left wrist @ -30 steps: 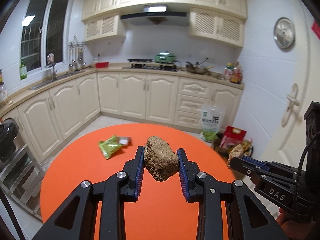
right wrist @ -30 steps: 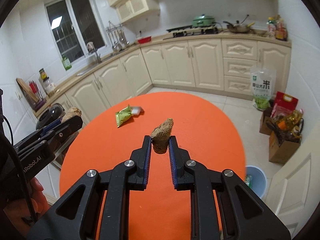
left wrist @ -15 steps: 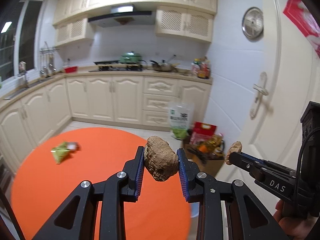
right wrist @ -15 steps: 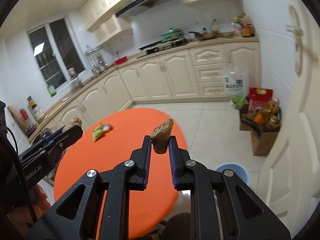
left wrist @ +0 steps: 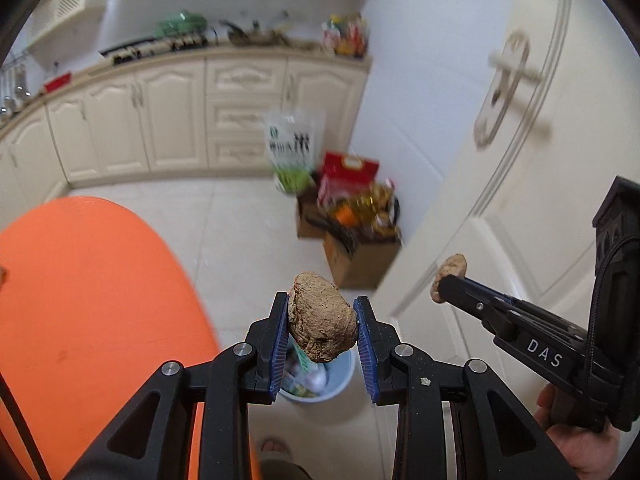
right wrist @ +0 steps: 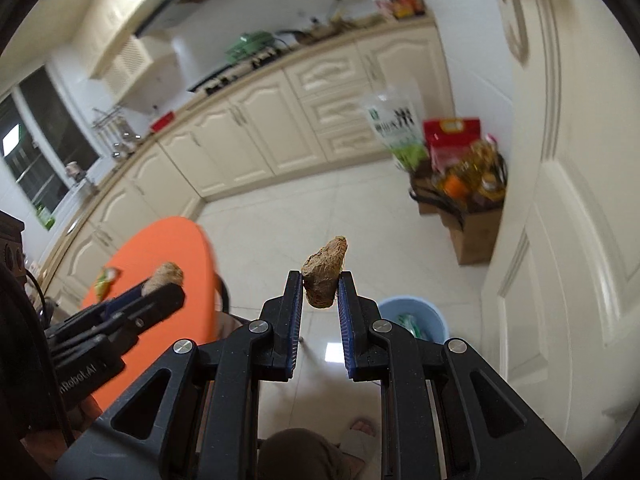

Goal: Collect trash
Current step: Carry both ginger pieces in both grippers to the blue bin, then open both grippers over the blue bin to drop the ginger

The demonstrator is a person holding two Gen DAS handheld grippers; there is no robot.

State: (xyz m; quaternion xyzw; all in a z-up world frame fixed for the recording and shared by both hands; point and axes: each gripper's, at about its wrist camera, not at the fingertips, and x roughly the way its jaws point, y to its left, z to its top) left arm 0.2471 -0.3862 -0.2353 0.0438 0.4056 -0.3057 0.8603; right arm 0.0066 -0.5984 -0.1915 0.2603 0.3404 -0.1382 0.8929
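**Both grippers clamped on brown lumps above the floor bin**

The left gripper (left wrist: 322, 322) is clamped on a rounded brown lump (left wrist: 322, 328). The lump's long axis runs diagonally from upper left to lower right between the blue pads. It hangs directly over the pale blue bin (left wrist: 320, 380) on the floor, right of the orange table (left wrist: 92, 312).

The right gripper (right wrist: 320, 286) is clamped on a smaller, tapered brown piece (right wrist: 324, 270). Its long axis stands near upright, the narrow end pointing up and slightly right. The bin (right wrist: 412, 316) lies low and just right of it.

The lump and fingers hide most of the bin's contents. The cartons (left wrist: 356, 236) by the door are motion-blurred. A green wrapper (right wrist: 105, 278) on the table is indistinct.
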